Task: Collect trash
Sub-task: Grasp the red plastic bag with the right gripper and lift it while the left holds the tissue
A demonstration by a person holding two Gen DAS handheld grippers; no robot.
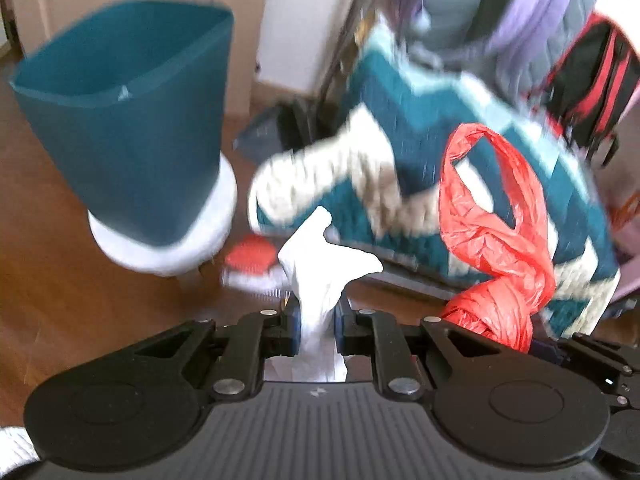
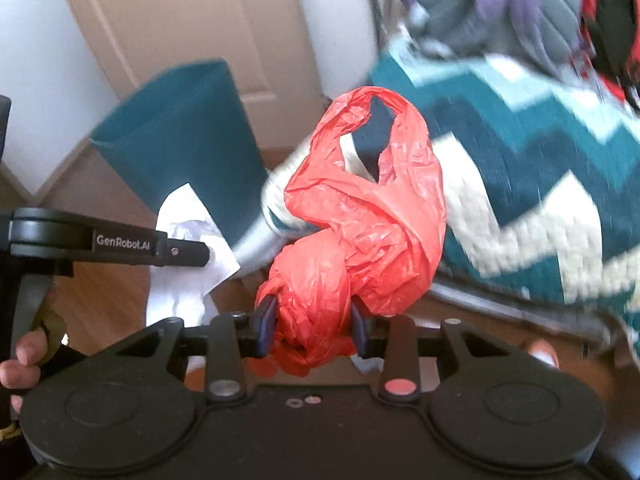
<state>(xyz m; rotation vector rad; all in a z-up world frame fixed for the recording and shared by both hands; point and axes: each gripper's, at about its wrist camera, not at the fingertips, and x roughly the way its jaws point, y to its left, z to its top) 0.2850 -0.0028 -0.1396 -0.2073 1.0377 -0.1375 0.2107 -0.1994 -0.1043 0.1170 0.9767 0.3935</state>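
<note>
Left gripper [image 1: 316, 322] — jaws clenched on crumpled white tissue paper [image 1: 320, 264]. Right gripper [image 2: 314, 330] jaws grasp a crinkled red plastic bag [image 2: 360, 216] (handles upward); teal bin [image 1: 128, 120] nearby.

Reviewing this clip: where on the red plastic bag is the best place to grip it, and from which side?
Grip the red plastic bag at its twisted, bunched bottom, coming from below, as the right tool does now. That knot is dense and narrow enough to fit between the pads; the upper handle loops are thin, loose film that would slip.
</note>
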